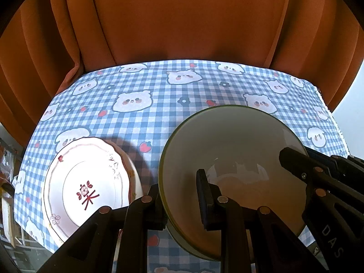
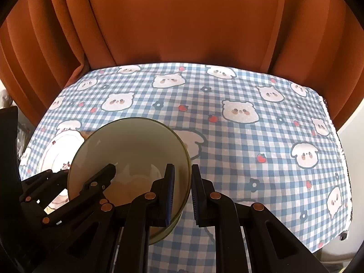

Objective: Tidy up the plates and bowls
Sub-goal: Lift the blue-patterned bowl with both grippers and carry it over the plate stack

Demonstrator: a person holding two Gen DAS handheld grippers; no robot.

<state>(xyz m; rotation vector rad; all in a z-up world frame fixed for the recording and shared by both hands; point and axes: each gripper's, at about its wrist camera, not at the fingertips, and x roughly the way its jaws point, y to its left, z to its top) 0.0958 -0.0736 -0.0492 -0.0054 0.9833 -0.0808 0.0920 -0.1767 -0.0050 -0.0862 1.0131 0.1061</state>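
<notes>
- Over the near half of the table, toward its left side, a green-rimmed bowl (image 1: 227,159) is hanging clear of the blue gingham tablecloth (image 1: 159,95), tilted so its hollow is facing the cameras.
- Both grippers are sharing it: the left gripper (image 1: 182,193) is clamping the bowl's left wall, one finger outside the rim and one inside.
- In the right wrist view the right gripper (image 2: 183,191) is clamping the opposite wall the same way, its jaws nearly together with only the thin ceramic between them.
- At the near left corner of the table a white plate with a red flower motif (image 1: 91,182) is lying flat, with what looks like a second plate edge showing under its far side; I cannot tell how many are stacked.
- An orange curtain (image 1: 182,22) is hanging along the far edge of the table.
- Judging from the task, the bowl is being carried toward a resting place, most likely on or beside that plate, though which one I cannot say.
- To do this well, both hands should be lowering together so neither grip is twisting the rim.
- Levelling the bowl before it meets a surface is worth doing, so the base lands flat, not on an edge.
- Centring it over the plate matters if stacking; the glazed faces will probably slide.
- Neither gripper should be letting go until the base is seated.
</notes>
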